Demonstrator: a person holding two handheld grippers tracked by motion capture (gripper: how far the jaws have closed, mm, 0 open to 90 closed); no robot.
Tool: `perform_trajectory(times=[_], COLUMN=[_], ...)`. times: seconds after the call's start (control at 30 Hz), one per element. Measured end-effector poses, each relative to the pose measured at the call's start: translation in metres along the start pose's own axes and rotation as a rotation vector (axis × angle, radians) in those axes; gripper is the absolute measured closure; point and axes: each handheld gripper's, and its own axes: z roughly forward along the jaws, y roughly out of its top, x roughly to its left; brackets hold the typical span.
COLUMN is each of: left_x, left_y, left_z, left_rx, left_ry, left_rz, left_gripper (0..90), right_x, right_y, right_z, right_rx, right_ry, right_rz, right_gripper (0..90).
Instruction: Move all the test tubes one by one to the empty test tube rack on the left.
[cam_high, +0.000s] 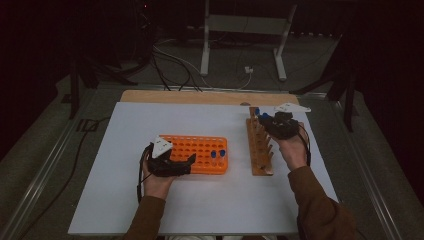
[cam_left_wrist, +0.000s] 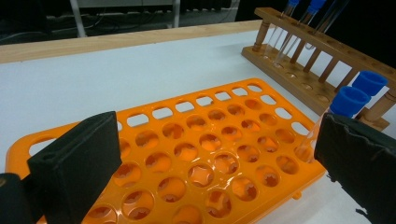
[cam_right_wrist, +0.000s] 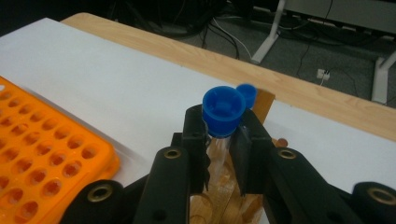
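Now, tube in hand: your right gripper (cam_right_wrist: 219, 140) is pinching a blue-capped test tube (cam_right_wrist: 223, 112) just under its cap, at the far end of the wooden rack (cam_high: 260, 147).
Progress: two capped tubes (cam_high: 217, 154) are already standing in the orange rack (cam_high: 197, 152); I judge the move is partly done, with the gripped tube and at least one more blue cap (cam_right_wrist: 246, 94) behind it left.
Left gripper (cam_left_wrist: 210, 163): you are holding its pads spread wide over the orange rack's near edge, gripping nothing.
Views: the right gripper view is showing the pinch up close; the high view is showing both racks well apart on the white board (cam_high: 150, 120).
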Motion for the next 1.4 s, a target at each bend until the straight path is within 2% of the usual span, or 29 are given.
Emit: perform_trajectory(times=[0.33,0.57,1.2,1.4], left_x=[0.0,0.0,0.001,-0.003], left_y=[0.0,0.0,0.003,0.01], left_z=[0.0,0.0,-0.003,-0.003], left_rx=[-0.002,-0.001,-0.014,-0.037], left_ry=[-0.001,-0.001,0.001,0.004], left_rz=[-0.001,-0.001,-0.013,0.004], left_gripper=[1.6,1.6,1.6,1.5], right_x=[0.002,0.009,0.035,0.046], right_y=[0.011,0.015,0.013,0.014], right_z=[-0.009,-0.011,0.002,0.004], right_rx=[-0.02,-0.028,0.002,0.009], right_ry=[0.001,0.019,0.104,0.14], right_rz=[-0.019,-0.033,-0.058,-0.073], right_gripper=[77.1,77.1,77.1,77.0])
